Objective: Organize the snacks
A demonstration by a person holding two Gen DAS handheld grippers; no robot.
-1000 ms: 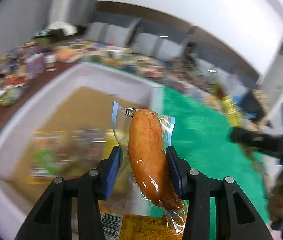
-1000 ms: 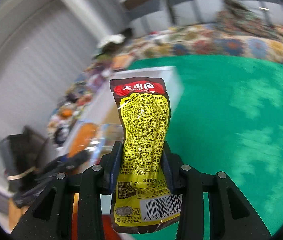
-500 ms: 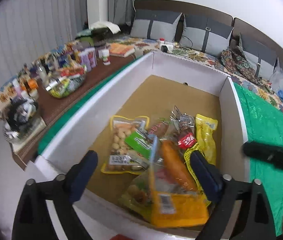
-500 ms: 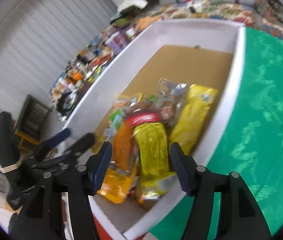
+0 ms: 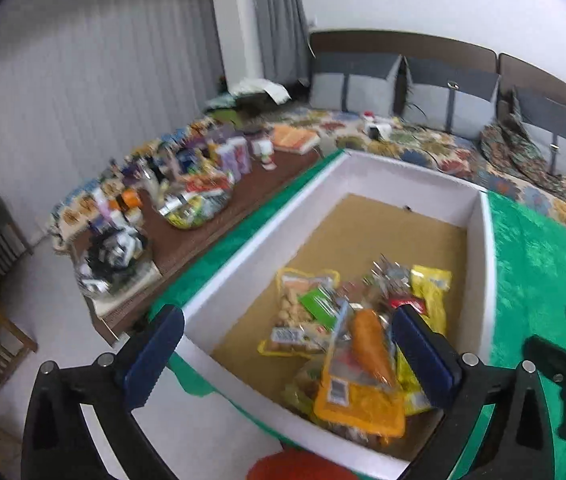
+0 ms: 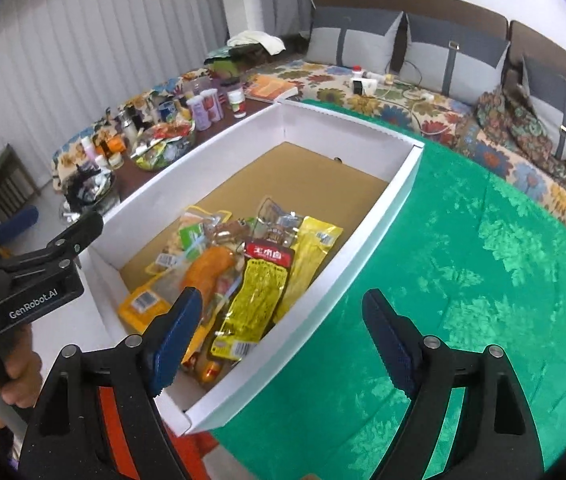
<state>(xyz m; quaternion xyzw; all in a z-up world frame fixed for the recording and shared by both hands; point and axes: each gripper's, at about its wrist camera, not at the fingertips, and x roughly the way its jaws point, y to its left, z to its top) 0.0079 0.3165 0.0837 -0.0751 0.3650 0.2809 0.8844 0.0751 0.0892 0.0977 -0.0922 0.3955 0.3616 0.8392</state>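
The snack packets lie heaped in the near half of a white-walled box (image 6: pixel 379 220) with a brown cardboard floor. On top lies the yellow packet with a red band (image 6: pixel 257 300), its long axis running near to far, red end pointing away toward the far wall. Just left of it is the clear-wrapped orange sausage (image 6: pixel 207 268), lying along the same line and tilted a little. A plain yellow packet (image 6: pixel 311 252) rests against the box's right wall, and a bag of pale round snacks (image 5: pixel 295 312) sits at the left of the heap.

The box stands on a green cloth (image 6: pixel 463 280) that spreads to the right. Left of it a brown table (image 5: pixel 219 224) is crowded with bottles and a bowl of wrappers. Beyond is a floral-covered sofa with grey cushions (image 6: pixel 347 40); white vertical blinds (image 6: pixel 83 48) line the left wall.

The left gripper (image 5: pixel 289 354) hangs above the box's near end, jaws opening wide with nothing gripped. The right gripper (image 6: pixel 281 334) is over the near right wall, jaws likewise opening and empty.
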